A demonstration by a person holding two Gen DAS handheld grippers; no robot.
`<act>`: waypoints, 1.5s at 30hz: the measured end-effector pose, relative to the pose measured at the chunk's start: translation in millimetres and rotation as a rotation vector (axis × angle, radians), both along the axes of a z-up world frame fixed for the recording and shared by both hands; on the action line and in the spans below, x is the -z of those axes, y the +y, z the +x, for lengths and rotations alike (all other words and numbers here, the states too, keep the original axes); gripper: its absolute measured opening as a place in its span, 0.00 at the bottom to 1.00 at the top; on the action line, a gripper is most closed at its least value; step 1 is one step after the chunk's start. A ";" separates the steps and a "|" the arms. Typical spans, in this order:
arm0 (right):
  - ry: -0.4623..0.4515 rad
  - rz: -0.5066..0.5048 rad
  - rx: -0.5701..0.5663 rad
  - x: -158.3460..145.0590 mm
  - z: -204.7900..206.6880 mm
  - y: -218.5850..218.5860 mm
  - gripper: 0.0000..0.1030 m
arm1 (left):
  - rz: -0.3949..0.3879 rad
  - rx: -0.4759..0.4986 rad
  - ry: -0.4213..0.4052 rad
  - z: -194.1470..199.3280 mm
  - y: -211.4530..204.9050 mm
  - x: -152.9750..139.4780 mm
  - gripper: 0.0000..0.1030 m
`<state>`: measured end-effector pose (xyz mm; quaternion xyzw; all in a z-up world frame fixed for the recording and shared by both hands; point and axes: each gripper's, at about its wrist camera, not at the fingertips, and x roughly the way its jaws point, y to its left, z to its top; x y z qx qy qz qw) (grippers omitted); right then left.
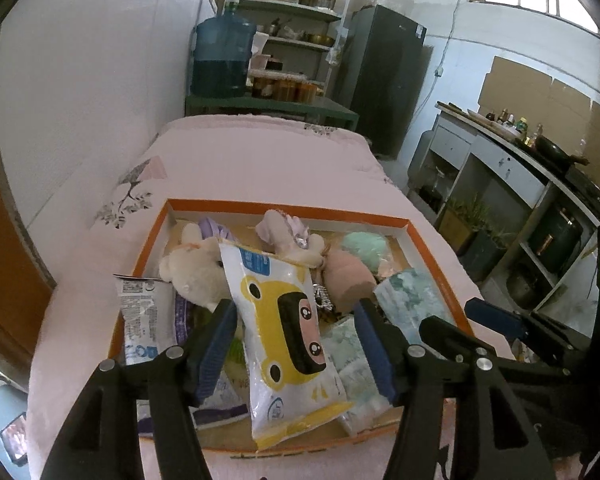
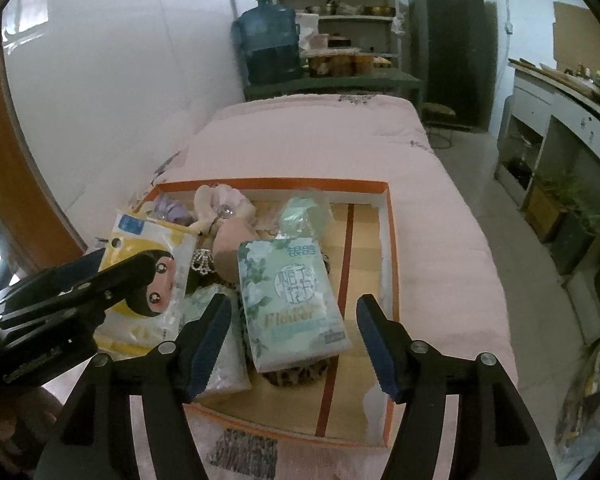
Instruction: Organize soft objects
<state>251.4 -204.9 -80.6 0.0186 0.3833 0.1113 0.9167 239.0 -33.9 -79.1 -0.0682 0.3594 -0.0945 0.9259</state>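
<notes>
An orange-rimmed box (image 1: 284, 206) lies on a pink bed cover and holds several soft things. A yellow cartoon wipes pack (image 1: 288, 336) lies on top, under and between the pads of my left gripper (image 1: 296, 303), which is open and not pressing it. Behind it are a cream plush (image 1: 196, 268), a pink plush (image 1: 280, 232) and a mint pouch (image 1: 366, 246). My right gripper (image 2: 294, 299) is open over a green floral tissue pack (image 2: 292, 300) resting on a leopard-print item in the box (image 2: 392, 240). The left gripper (image 2: 100, 276) shows at that view's left.
The pink bed (image 1: 260, 160) runs along a white wall on the left. At its far end stand a blue water bottle (image 1: 222, 56), shelves and a dark fridge (image 1: 384, 80). A grey counter (image 1: 520, 168) lines the right side across a strip of floor.
</notes>
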 end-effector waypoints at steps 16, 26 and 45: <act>-0.027 0.015 0.023 -18.3 -39.4 0.5 0.65 | 0.019 0.005 -0.086 -48.9 -1.9 -32.8 0.59; -0.079 0.005 0.069 -36.0 -75.5 5.4 0.65 | 0.077 -0.077 -0.127 -85.2 1.0 -45.1 0.59; -0.192 -0.040 0.193 -82.6 -192.6 26.9 0.65 | 0.153 -0.179 -0.162 -185.2 10.5 -72.1 0.59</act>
